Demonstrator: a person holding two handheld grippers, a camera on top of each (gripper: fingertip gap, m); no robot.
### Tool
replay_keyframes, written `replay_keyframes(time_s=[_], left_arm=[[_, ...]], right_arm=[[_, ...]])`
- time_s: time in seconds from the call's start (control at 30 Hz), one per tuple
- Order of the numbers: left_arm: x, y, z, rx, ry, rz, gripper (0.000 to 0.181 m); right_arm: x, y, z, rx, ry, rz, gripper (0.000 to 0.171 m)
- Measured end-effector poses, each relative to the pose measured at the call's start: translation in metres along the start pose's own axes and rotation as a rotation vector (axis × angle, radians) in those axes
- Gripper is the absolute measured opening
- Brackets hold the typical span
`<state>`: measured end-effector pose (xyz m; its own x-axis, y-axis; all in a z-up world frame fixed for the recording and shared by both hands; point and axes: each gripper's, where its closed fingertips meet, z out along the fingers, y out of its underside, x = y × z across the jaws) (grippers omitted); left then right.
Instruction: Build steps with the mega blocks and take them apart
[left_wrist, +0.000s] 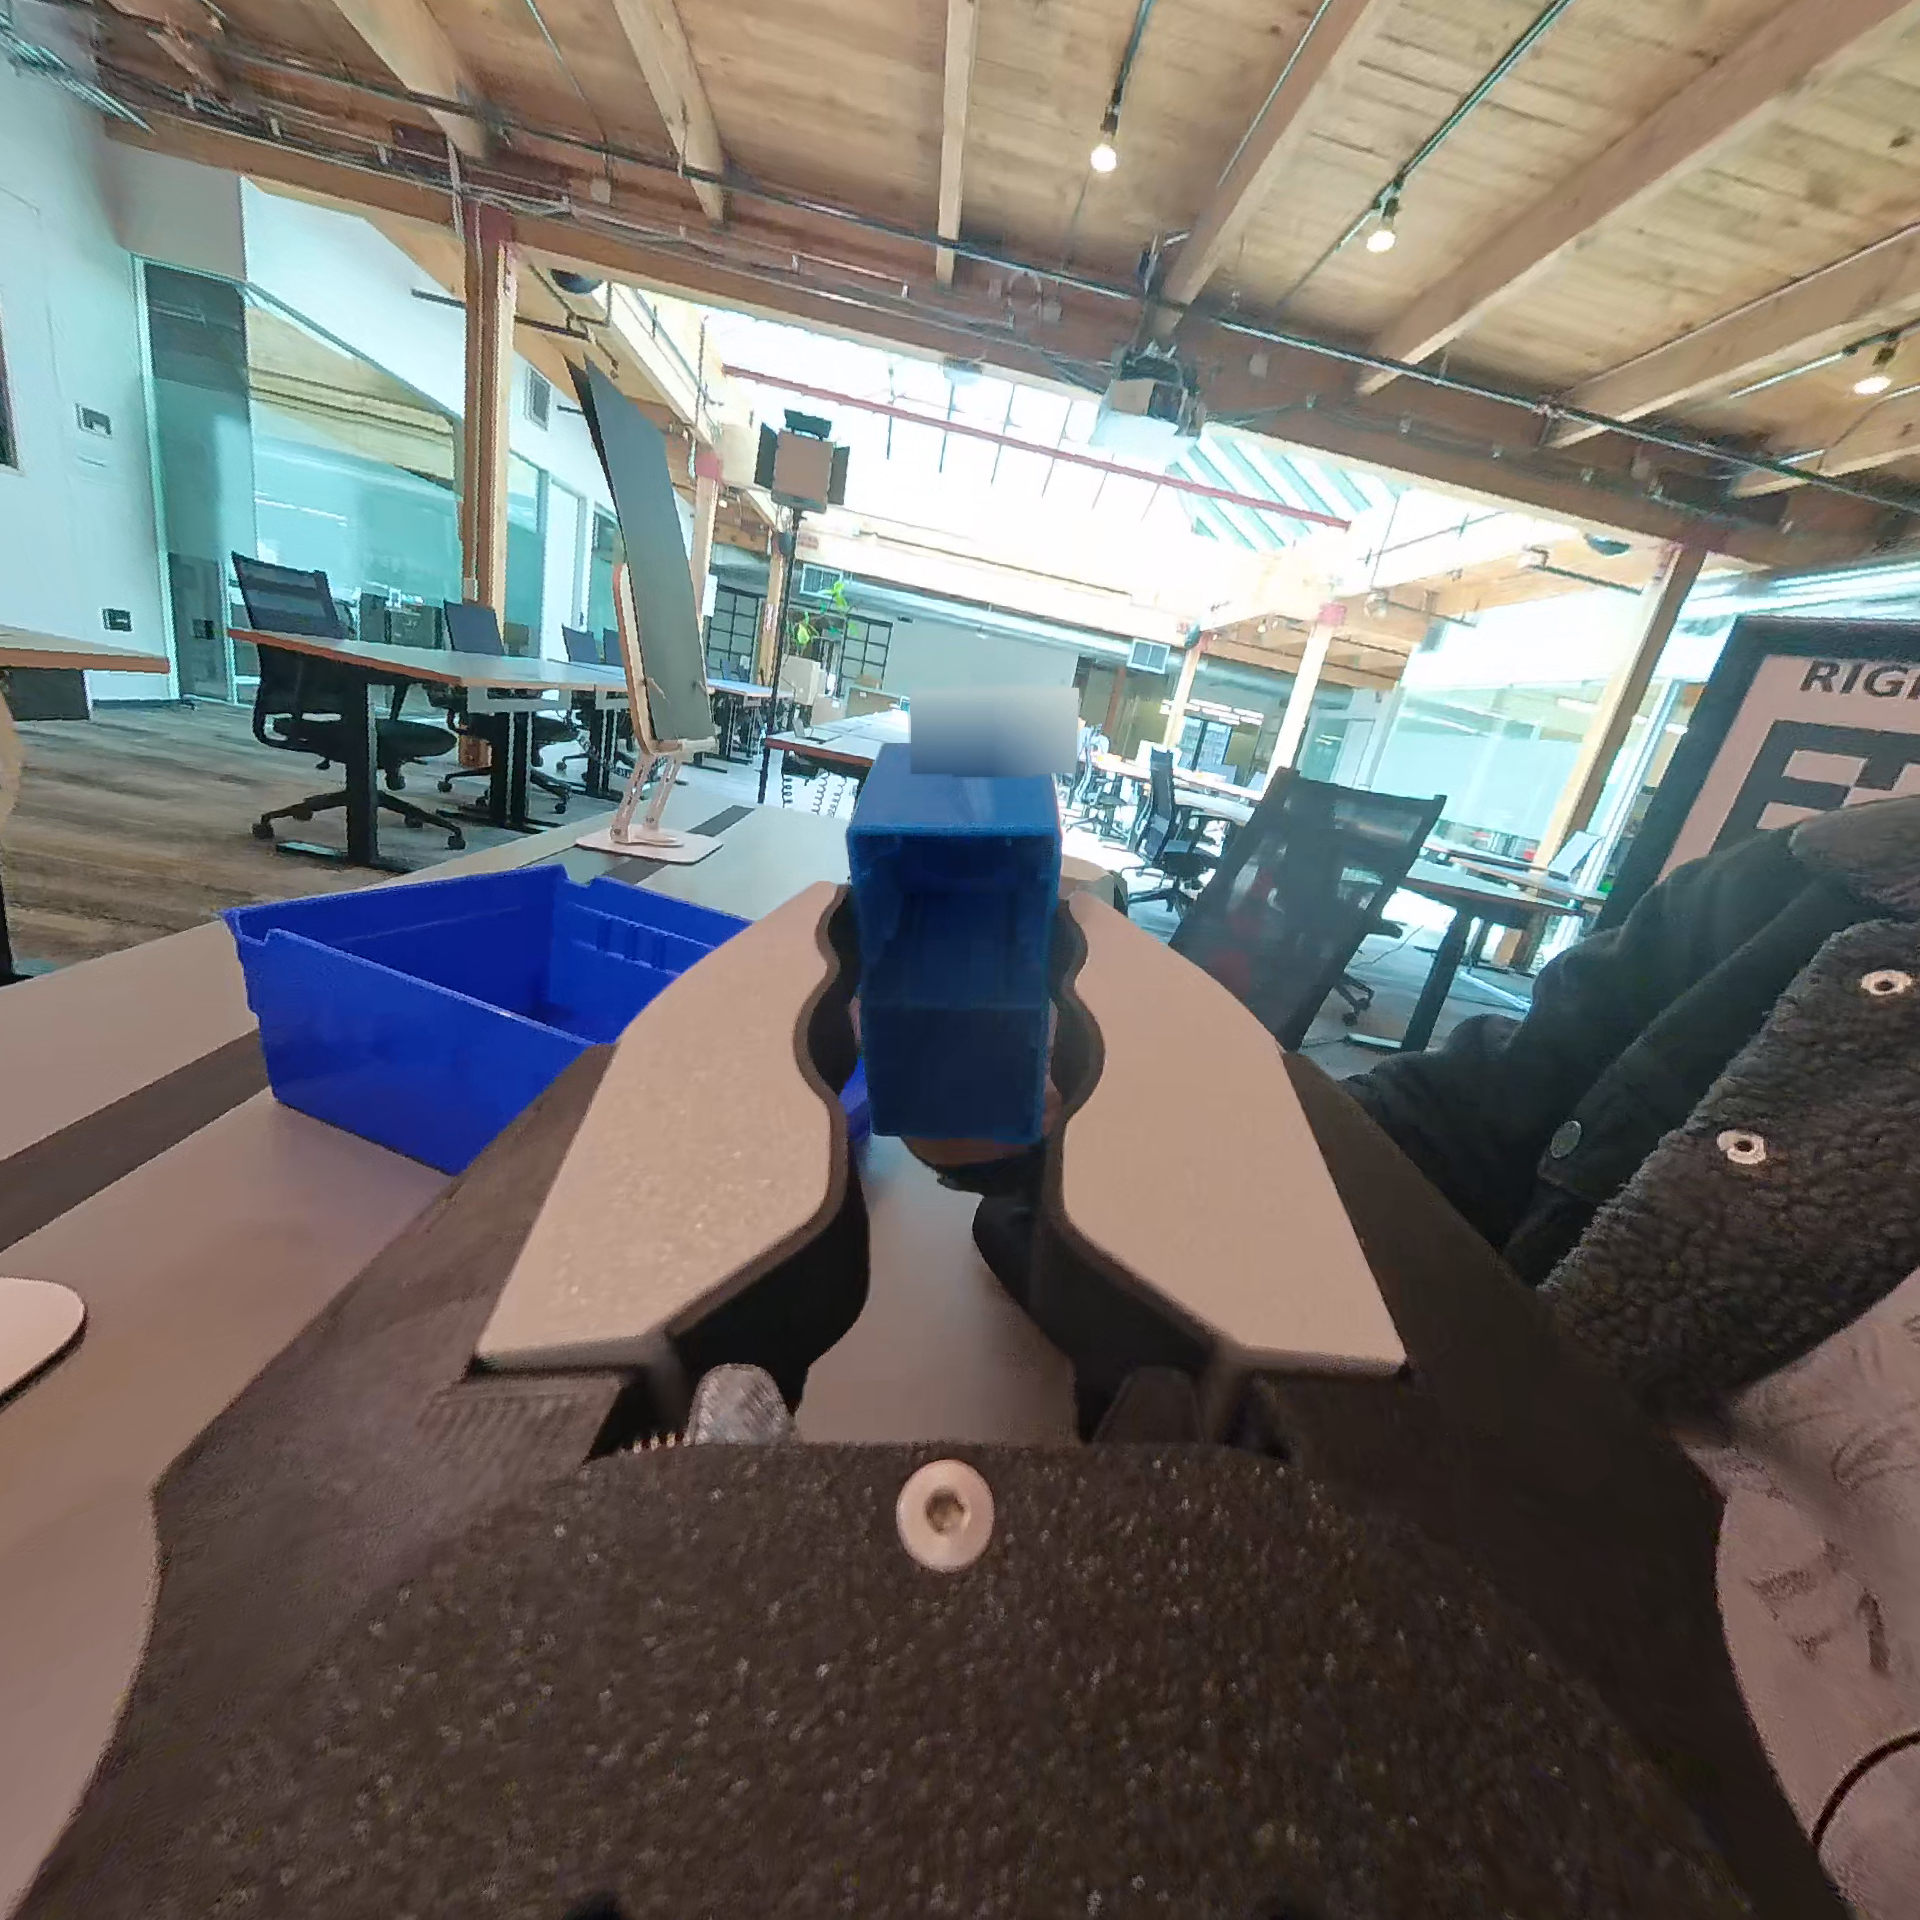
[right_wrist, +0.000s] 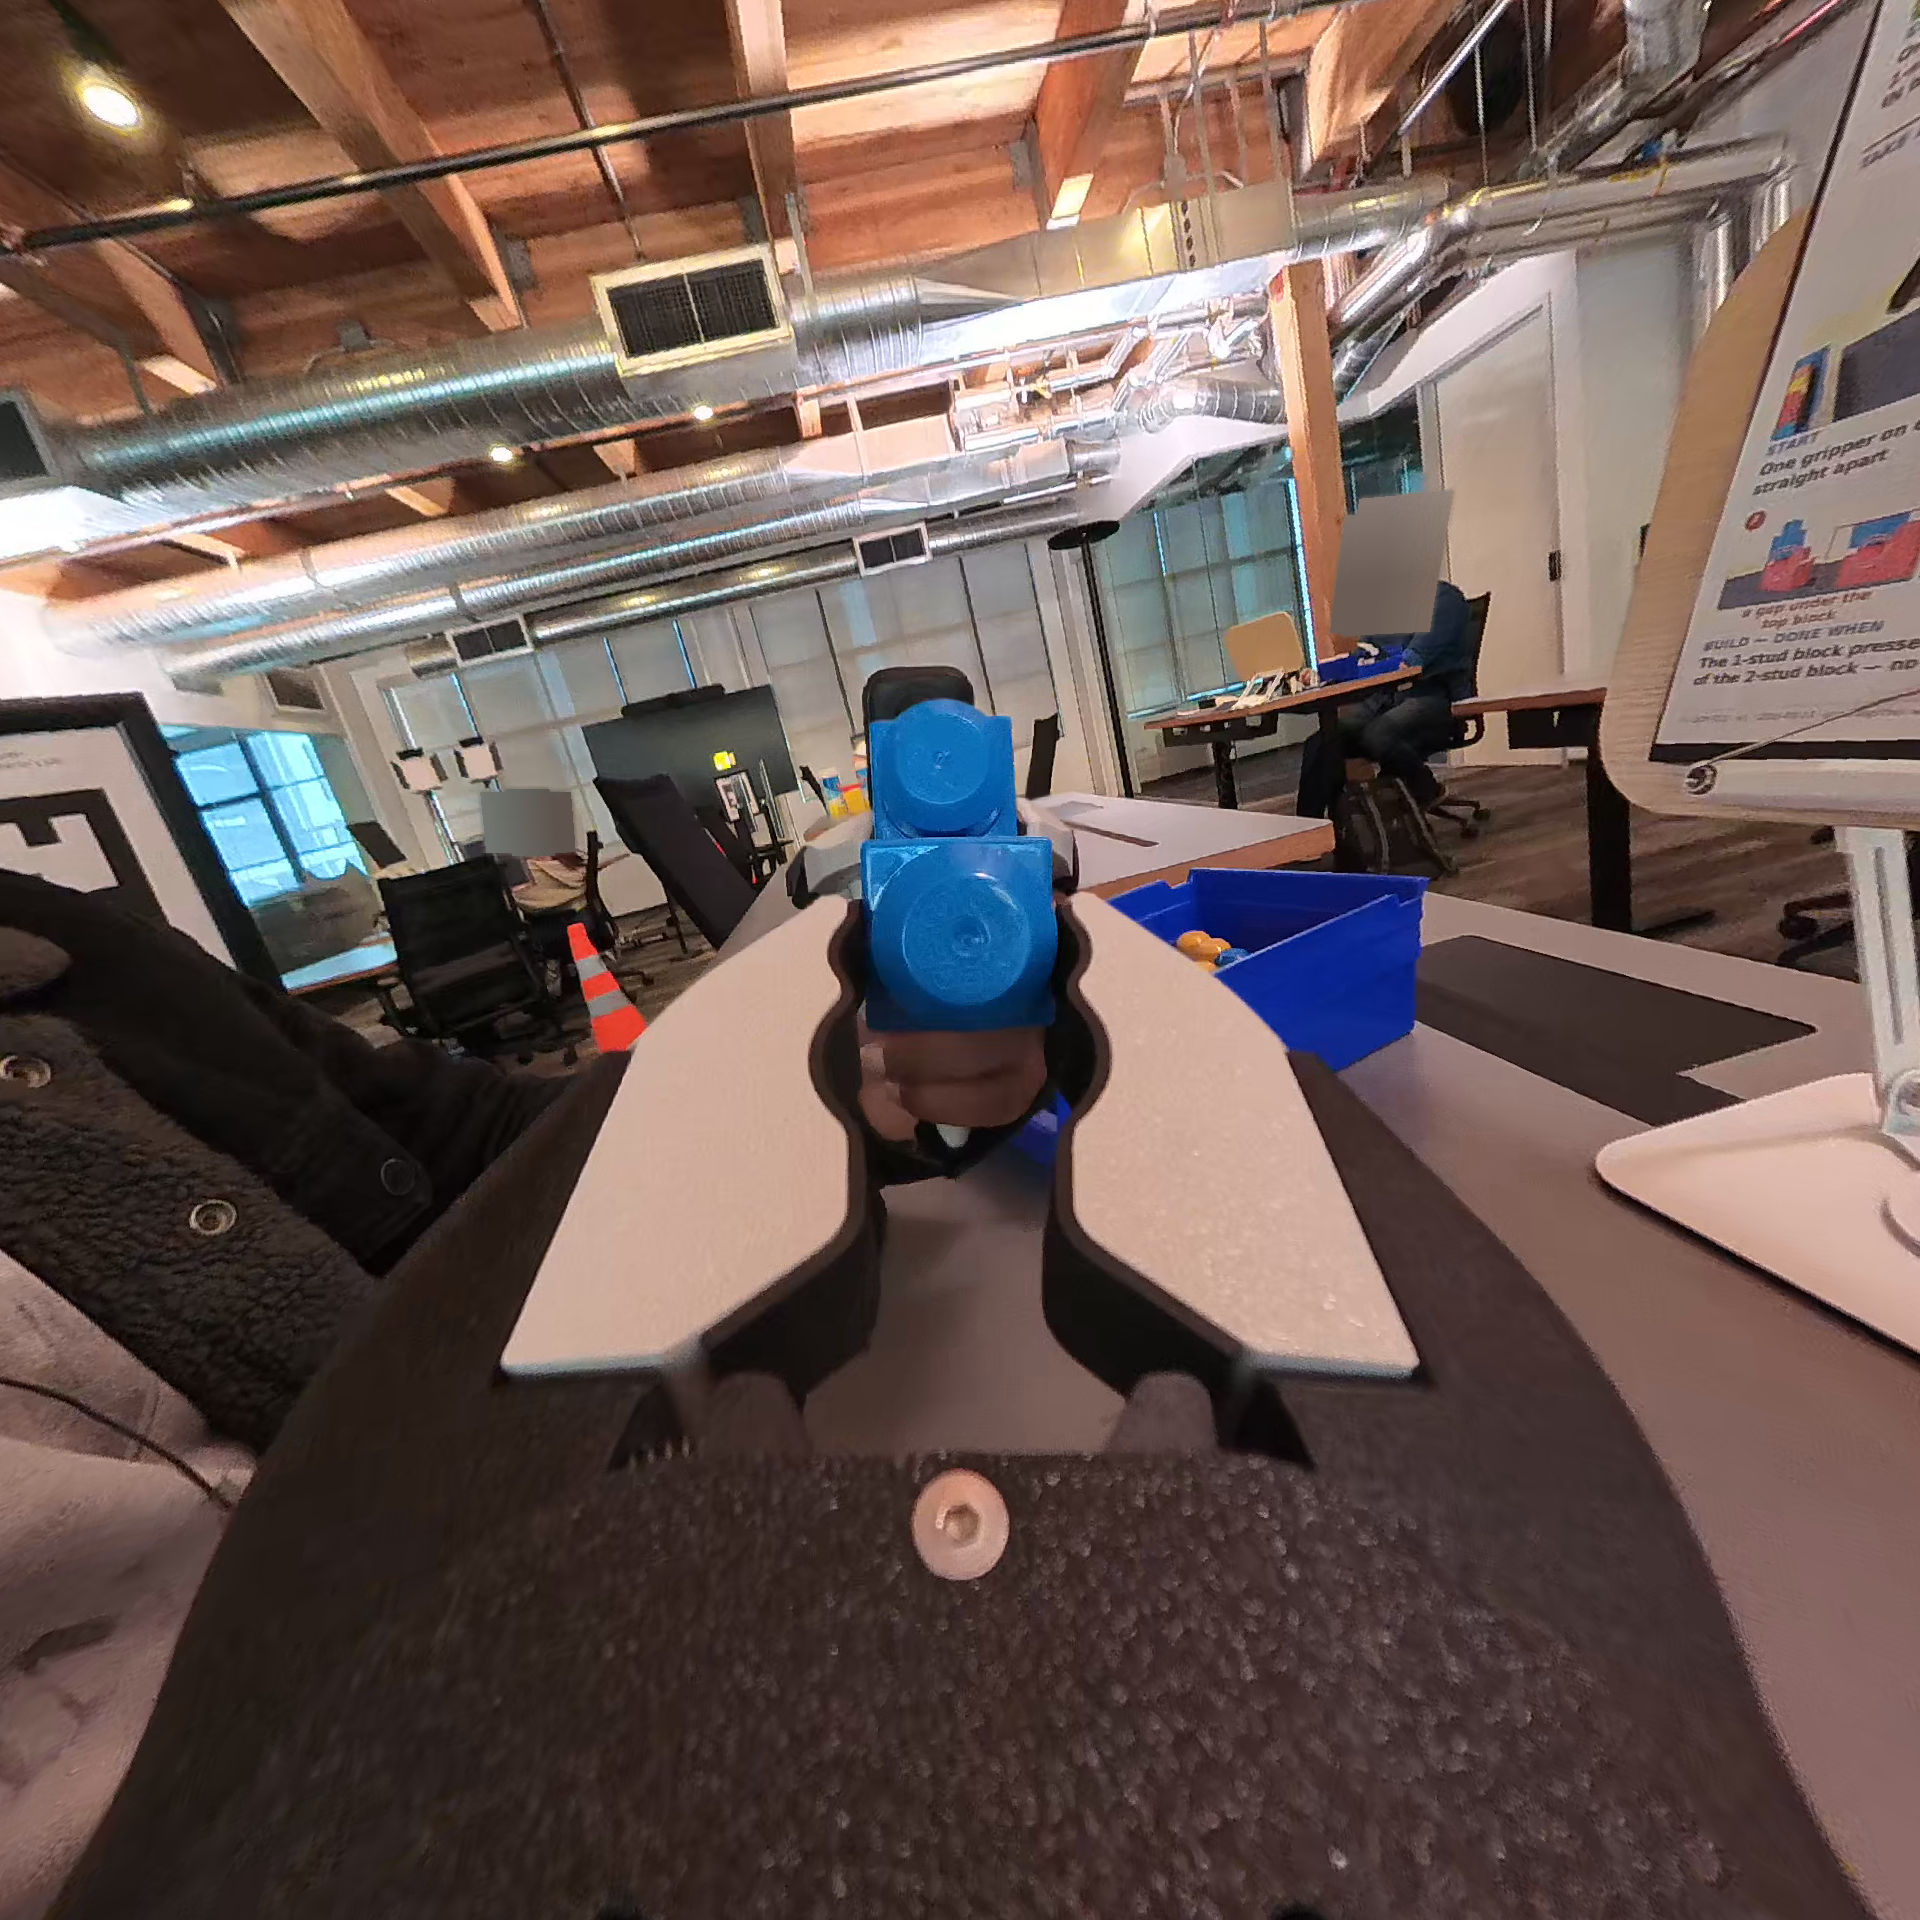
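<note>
My left gripper is shut on a blue mega block, held up above the grey table. The block's hollow underside faces the camera. My right gripper is shut on a blue block whose round stud faces the camera. A second blue stud shows just above and behind it. The two grippers face each other at the blocks. I cannot tell whether the blue pieces are pressed together or apart. A hand shows behind the block.
A blue bin stands on the table to the left. In the right wrist view a blue bin holds yellow blocks. An instruction card on a stand is at the right. A dark fleece sleeve is close by. My right fingertips sit around 6 centimeters from my left ones.
</note>
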<state>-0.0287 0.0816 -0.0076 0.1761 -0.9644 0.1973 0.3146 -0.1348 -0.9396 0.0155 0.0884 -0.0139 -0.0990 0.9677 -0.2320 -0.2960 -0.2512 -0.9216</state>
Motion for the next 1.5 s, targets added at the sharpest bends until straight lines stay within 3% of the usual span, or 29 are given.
replay_keyframes(time_s=[0.37, 0.57, 0.9, 1.2, 1.5], left_arm=[[-0.001, -0.003, 0.001, 0.041, -0.01, -0.01, 0.036], [-0.003, -0.009, -0.003, 0.131, 0.011, -0.045, 0.036], [-0.005, -0.019, -0.008, 0.183, 0.003, -0.041, 0.036], [-0.007, -0.015, -0.008, 0.116, -0.027, -0.001, 0.036], [-0.006, 0.009, -0.004, -0.057, -0.019, 0.036, 0.036]], right_arm=[[0.002, 0.005, 0.005, 0.009, 0.042, -0.035, 0.034], [0.002, -0.002, 0.011, 0.179, 0.079, -0.002, 0.034], [0.002, 0.015, 0.02, 0.19, 0.112, 0.02, 0.035], [0.007, 0.014, 0.019, 0.191, 0.121, 0.045, 0.034], [0.006, 0.0, 0.008, 0.106, 0.124, -0.09, 0.034]])
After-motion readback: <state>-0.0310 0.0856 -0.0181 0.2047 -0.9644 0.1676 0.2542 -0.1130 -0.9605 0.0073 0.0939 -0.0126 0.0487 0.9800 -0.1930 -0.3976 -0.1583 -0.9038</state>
